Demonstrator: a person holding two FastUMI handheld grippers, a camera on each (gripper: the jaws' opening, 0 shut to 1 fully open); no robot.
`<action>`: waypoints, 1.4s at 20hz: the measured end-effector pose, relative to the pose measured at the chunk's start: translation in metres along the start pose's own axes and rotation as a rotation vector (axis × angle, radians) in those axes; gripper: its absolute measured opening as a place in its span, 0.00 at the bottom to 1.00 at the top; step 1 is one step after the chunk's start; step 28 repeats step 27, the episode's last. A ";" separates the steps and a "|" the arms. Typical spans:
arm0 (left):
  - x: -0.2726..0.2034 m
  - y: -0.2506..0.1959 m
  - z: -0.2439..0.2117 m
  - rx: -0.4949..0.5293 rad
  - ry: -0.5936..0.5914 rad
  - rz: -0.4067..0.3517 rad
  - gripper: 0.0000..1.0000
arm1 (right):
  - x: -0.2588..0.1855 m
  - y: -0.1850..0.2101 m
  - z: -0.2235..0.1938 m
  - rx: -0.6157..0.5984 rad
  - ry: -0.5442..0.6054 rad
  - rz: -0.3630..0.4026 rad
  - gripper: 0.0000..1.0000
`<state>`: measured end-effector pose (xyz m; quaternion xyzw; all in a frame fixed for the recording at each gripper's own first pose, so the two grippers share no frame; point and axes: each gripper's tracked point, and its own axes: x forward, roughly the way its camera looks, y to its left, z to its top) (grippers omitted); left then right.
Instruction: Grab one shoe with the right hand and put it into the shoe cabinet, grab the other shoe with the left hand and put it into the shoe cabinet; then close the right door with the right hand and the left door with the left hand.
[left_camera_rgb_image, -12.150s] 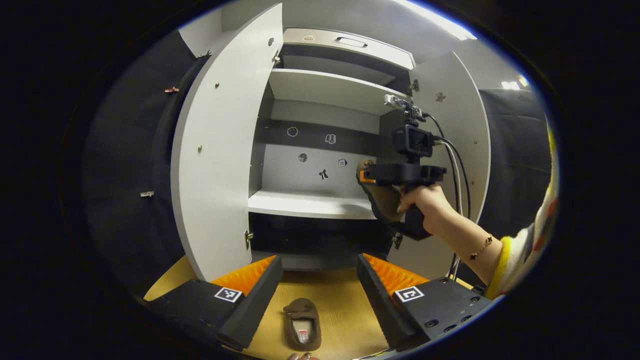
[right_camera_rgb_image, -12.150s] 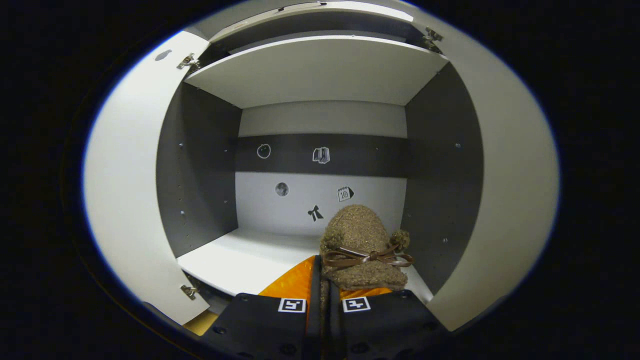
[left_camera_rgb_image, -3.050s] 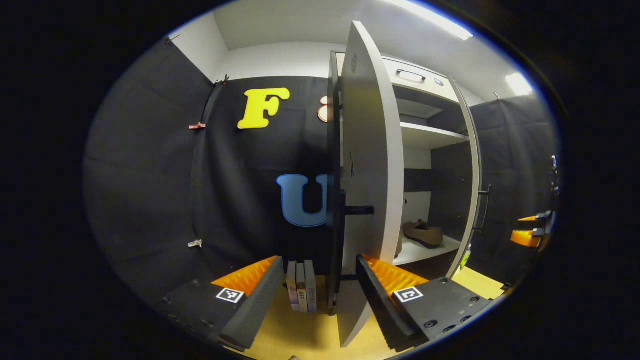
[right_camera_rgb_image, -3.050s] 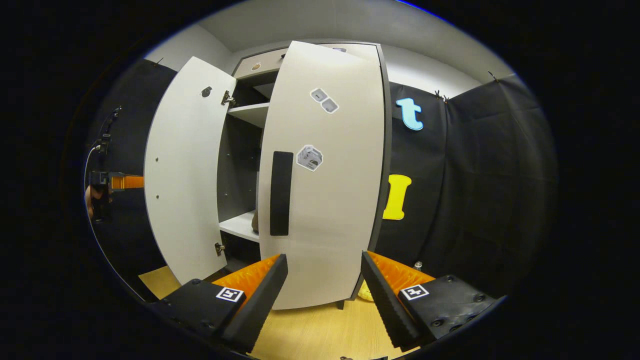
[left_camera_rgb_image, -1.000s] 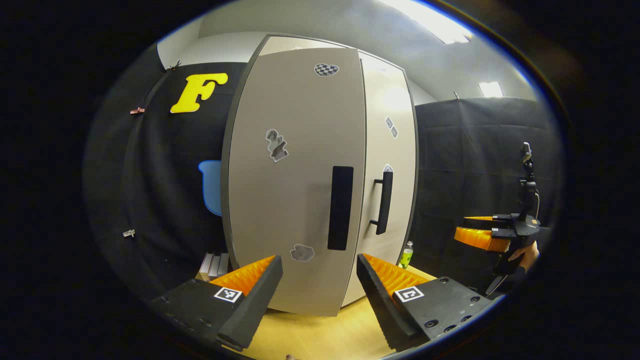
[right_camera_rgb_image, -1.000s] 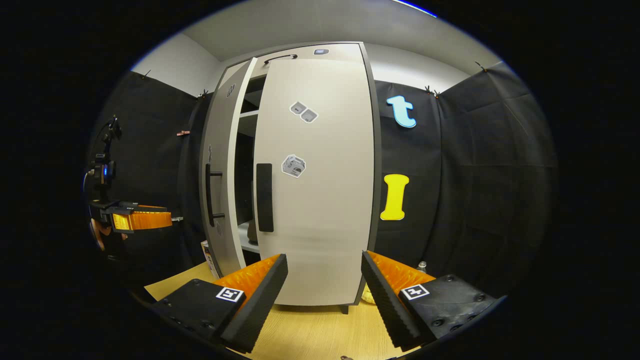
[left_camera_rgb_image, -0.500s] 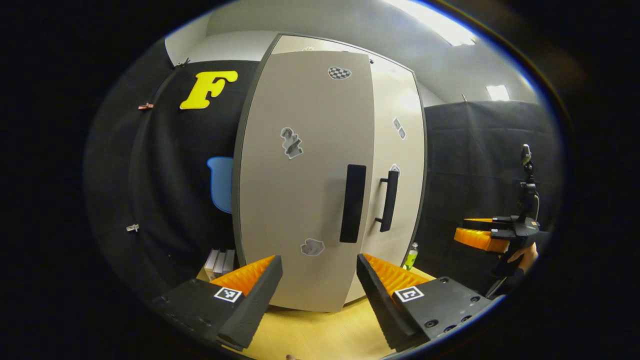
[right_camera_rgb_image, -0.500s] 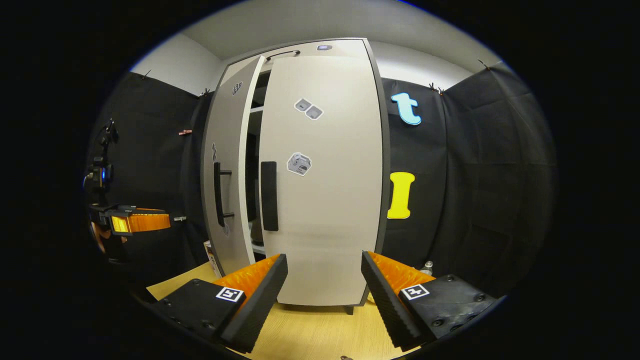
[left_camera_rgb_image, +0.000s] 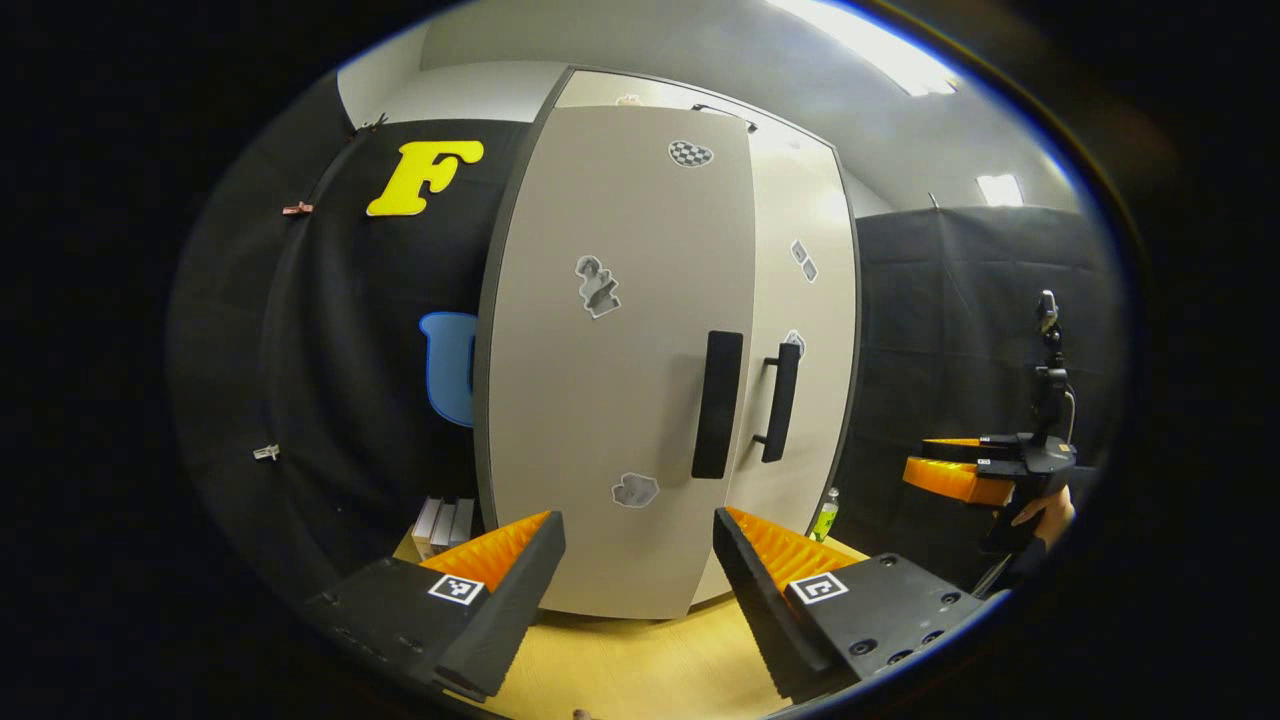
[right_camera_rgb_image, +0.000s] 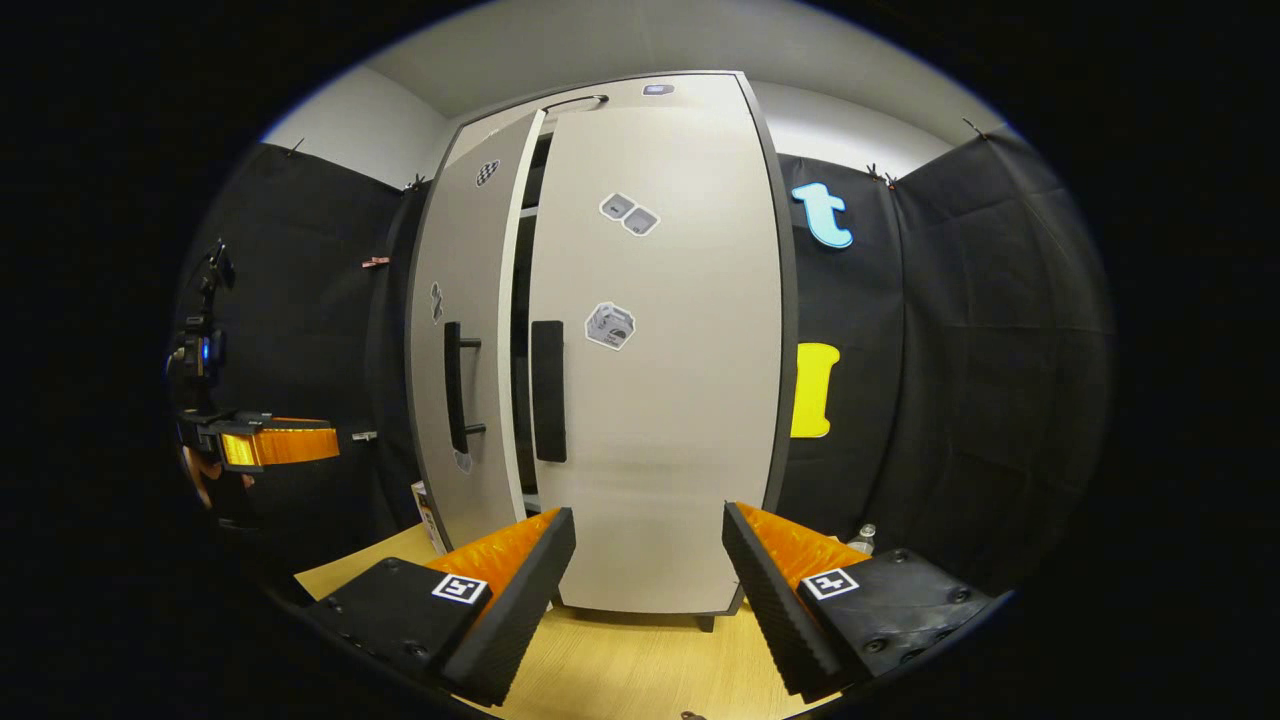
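Cabinet work looks nearly finished: in the right gripper view the left door (right_camera_rgb_image: 470, 350) of the shoe cabinet (right_camera_rgb_image: 600, 90) stands a crack ajar, a dark slit showing between it and the right door (right_camera_rgb_image: 660, 400), which sits flush; no shoe can be seen, so both are presumably shut away inside. What seems left is pushing that left door fully home. The left gripper (left_camera_rgb_image: 635, 585) has its jaws wide apart, holding and touching nothing, with the door just ahead. The right gripper (right_camera_rgb_image: 645, 585) is likewise spread and empty, apart from the cabinet, above the wooden floor (right_camera_rgb_image: 620, 670).
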<state>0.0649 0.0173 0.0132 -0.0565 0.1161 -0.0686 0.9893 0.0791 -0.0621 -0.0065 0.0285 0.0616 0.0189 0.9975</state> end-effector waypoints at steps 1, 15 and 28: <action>0.001 -0.003 -0.001 -0.001 -0.001 0.000 0.95 | 0.001 0.001 0.001 0.002 -0.002 0.003 0.98; -0.001 -0.002 0.002 0.007 0.012 -0.010 0.95 | 0.011 0.006 0.005 0.007 -0.011 0.014 0.98; -0.003 -0.002 0.007 0.020 0.011 -0.013 0.95 | 0.009 0.011 0.004 0.000 -0.011 0.024 0.98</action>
